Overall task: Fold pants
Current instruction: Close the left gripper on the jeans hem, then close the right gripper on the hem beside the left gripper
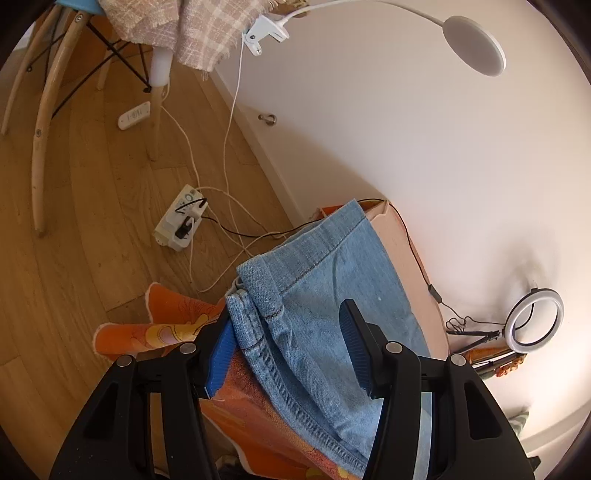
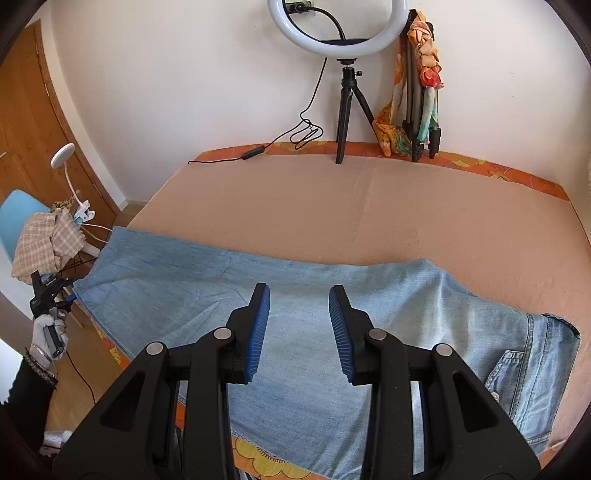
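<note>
Across the peach-coloured table cover (image 2: 369, 206) lie the light blue denim jeans (image 2: 258, 291), spread lengthwise with the waistband and a stitched back pocket toward 4 o'clock in the right wrist view and the leg hems running out to 9 o'clock at the table's edge. The weave is faded and soft, with shallow creases fanning across the thigh. The right gripper (image 2: 299, 328) hovers over the middle of the legs, its ribbed blue pads spread apart with nothing between them. At 9 o'clock in that view the left gripper (image 2: 50, 291) sits at the hem end, held by a gloved hand (image 2: 50, 334). In the left wrist view the left gripper (image 1: 286, 350) has its jaws wide, straddling the thick, chain-stitched hem; the cloth brushes one pad but is not pinched. Beneath the peach cover shows an orange flower-print cloth (image 1: 166, 325). At 12 o'clock in the right view a round ring light (image 2: 338, 27) stands on a black tripod (image 2: 349, 110). A white power strip (image 1: 181, 221) lies on the wooden floor.
</note>
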### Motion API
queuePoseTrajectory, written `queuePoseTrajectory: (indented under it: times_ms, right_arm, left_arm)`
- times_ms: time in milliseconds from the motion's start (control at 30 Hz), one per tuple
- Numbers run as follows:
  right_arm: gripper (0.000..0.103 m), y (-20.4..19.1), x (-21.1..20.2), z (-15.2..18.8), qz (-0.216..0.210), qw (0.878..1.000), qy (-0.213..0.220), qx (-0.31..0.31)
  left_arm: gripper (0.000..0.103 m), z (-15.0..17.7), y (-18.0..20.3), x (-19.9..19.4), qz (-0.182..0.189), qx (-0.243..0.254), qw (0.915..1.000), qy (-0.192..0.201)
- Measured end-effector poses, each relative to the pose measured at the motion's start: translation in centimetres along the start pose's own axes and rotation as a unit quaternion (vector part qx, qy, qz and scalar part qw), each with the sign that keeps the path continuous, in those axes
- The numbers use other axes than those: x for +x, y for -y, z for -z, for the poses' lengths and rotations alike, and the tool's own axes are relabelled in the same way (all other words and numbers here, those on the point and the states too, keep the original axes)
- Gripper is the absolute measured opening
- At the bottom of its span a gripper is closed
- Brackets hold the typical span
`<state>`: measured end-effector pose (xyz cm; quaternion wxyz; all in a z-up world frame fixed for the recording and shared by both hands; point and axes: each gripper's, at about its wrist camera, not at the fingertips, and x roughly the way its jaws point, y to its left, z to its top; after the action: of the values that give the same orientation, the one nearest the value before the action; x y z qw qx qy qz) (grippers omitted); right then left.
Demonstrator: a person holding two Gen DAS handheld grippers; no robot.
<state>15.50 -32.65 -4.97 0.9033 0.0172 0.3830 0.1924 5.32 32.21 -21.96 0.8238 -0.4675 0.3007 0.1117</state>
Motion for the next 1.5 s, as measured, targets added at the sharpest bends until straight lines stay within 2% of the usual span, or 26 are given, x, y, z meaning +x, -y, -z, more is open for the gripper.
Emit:
queuePoseTrajectory:
  times_ms: [67, 100, 167, 267, 467, 533, 667, 867, 933, 1033, 1233, 1500]
  right_arm:
    - [0.035, -0.8, 0.3, -0.3, -0.006, 1.000, -0.001, -0.007]
    - [0.035, -1.3, 0.4, -0.5, -0.009, 1.000, -0.002, -0.011]
    - [0.035, -2.3, 0.8, -0.8, -0.016, 1.000, -0.003, -0.021]
    - [0.035, -3.8, 1.5, -1.1, -0.031, 0.999, -0.011, -0.034]
    - [0.035, -6.9, 4.0, -2.1, -0.073, 0.996, -0.034, -0.042]
    - [0.035, -7.8, 5.3, -2.7, -0.089, 0.994, -0.045, -0.038]
    - [0.035, -10.1, 8.2, -4.1, -0.129, 0.989, -0.067, -0.028]
    - [0.044, -14.4, 13.8, -5.0, -0.194, 0.974, -0.117, -0.019]
    - [0.047, -15.6, 16.2, -4.6, -0.220, 0.965, -0.141, -0.007]
    - [0.049, -17.4, 20.1, -3.7, -0.258, 0.949, -0.179, 0.025]
    - [0.051, -21.4, 27.5, -3.2, -0.321, 0.914, -0.235, 0.081]
    - [0.051, -24.1, 33.8, -4.9, -0.332, 0.899, -0.241, 0.149]
  left_arm:
    - [0.047, -0.1, 0.6, 0.3, -0.015, 0.018, 0.9997, 0.001]
    - [0.030, -0.1, 0.8, 0.4, -0.023, 0.029, 0.9993, 0.004]
    - [0.013, -0.2, 1.4, 0.5, -0.030, 0.048, 0.9983, 0.014]
    - [0.012, -0.1, 2.5, 0.0, -0.011, 0.066, 0.9971, 0.034]
    - [0.010, 0.7, 7.8, -1.0, 0.027, 0.148, 0.9872, 0.052]
    - [0.010, 1.7, 10.4, -1.2, 0.038, 0.188, 0.9799, 0.053]
    - [0.010, 5.0, 14.7, -0.7, 0.060, 0.273, 0.9595, 0.037]
    - [0.010, 9.6, 17.2, 1.2, 0.082, 0.332, 0.9395, -0.017]
    - [0.010, 10.4, 17.4, 1.9, 0.087, 0.333, 0.9384, -0.032]
    - [0.009, 11.1, 17.4, 2.1, 0.101, 0.319, 0.9412, -0.047]
    - [0.009, 11.2, 17.6, 1.2, 0.119, 0.307, 0.9429, -0.050]
    - [0.009, 11.8, 18.2, 0.1, 0.129, 0.321, 0.9367, -0.057]
